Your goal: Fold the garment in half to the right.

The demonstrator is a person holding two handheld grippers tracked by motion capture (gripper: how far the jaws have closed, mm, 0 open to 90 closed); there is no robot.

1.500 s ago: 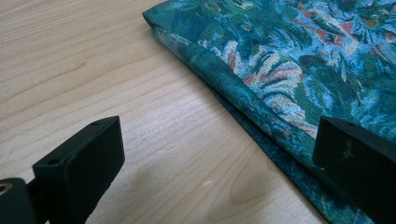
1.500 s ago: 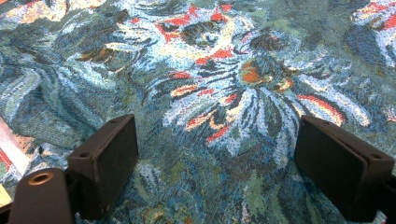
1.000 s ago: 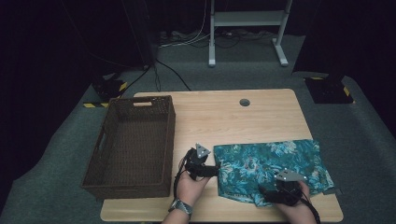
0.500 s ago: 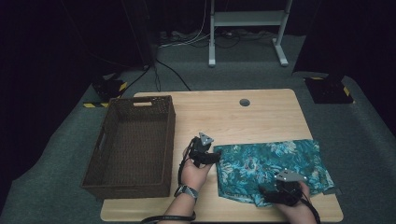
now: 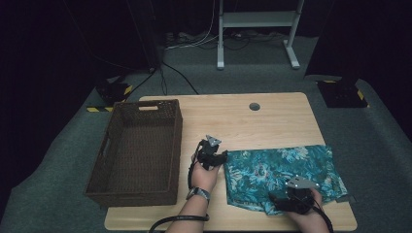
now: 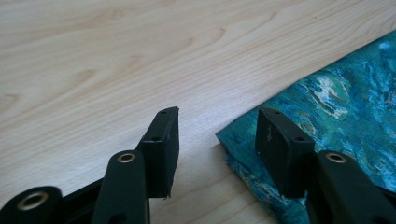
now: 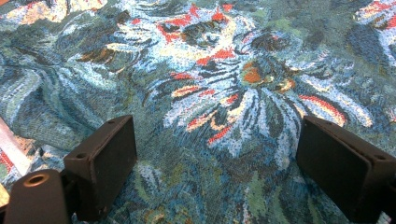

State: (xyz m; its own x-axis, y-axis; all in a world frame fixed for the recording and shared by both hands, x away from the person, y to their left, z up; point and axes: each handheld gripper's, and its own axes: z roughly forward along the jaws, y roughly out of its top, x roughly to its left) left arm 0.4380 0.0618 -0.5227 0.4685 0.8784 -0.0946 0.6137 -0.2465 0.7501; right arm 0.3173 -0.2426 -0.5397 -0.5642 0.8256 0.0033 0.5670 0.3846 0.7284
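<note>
Cloth (image 5: 284, 172) — teal, printed with flowers — spread flat across the right near part of the wooden table (image 5: 243, 121), well apart from the brown wicker basket (image 5: 141, 150) on the left. Soft and limp by the look of the woven weave and the small ripples near the edge; likely light, bound to sag and fold wherever lifted, not fragile, not slippery against rubber pads. Best taken at a corner or hem, where one layer can be pinched off the wood rather than a flat middle, which would only bunch.

Left gripper (image 6: 217, 135) at the cloth's left far corner, jaws half spread and just been closing, one pad over bare wood, the other over the fabric edge, corner lying between them but not yet pressed. Seen from above as left gripper (image 5: 214, 155), just beside that corner.

Right gripper (image 7: 215, 158) low over the near part of the cloth, jaws spread wide with flat printed fabric between them — nothing pinched. From above, right gripper (image 5: 291, 196) near the front edge.

No brand, label or readable writing anywhere; a small pale tab at the cloth's near right corner, too small to read.
</note>
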